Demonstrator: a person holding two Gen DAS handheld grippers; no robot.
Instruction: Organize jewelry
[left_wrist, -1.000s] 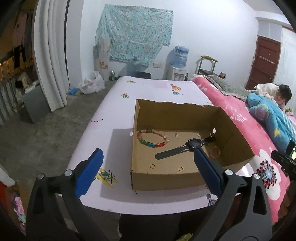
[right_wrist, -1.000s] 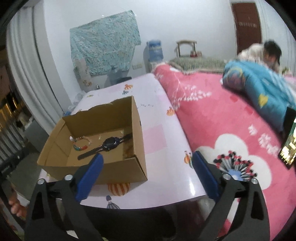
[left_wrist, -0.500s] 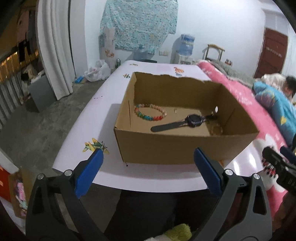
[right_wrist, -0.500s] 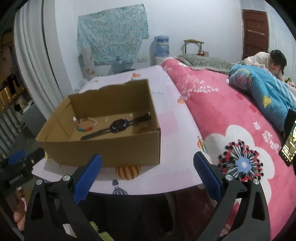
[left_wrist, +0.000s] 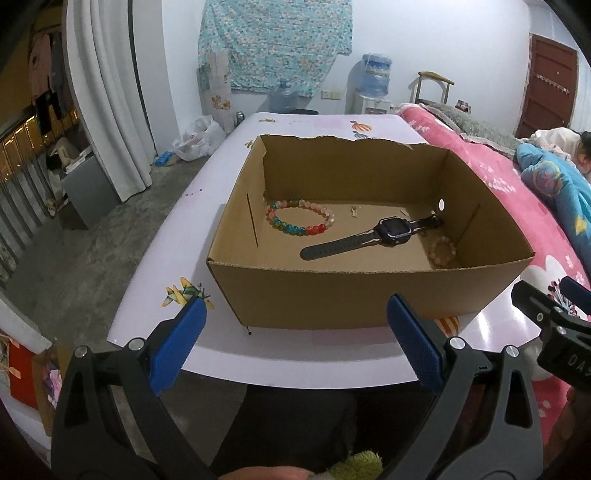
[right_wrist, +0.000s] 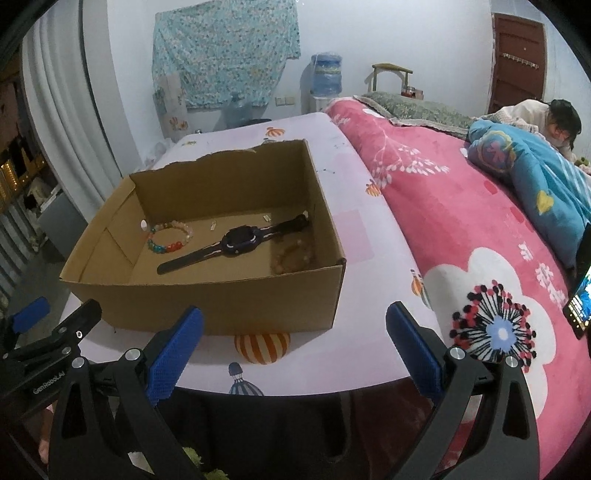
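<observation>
Jewelry in the box, both tongs released

A black watch (left_wrist: 391, 232) lies in the cardboard box (left_wrist: 369, 295) on the table (left_wrist: 207, 206), between a colourful bead bracelet (left_wrist: 300, 219) and a pale bracelet (left_wrist: 442, 253). The left tongs (left_wrist: 297, 349) and right tongs (right_wrist: 294, 347) hang spread wide and empty at the table's near edge.

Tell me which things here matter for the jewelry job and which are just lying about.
For the job:
cardboard box
colourful bead bracelet
dark wristwatch
pale bead bracelet
left claw, open
right claw, open

Lying about:
pink blanket
phone
water dispenser
</observation>
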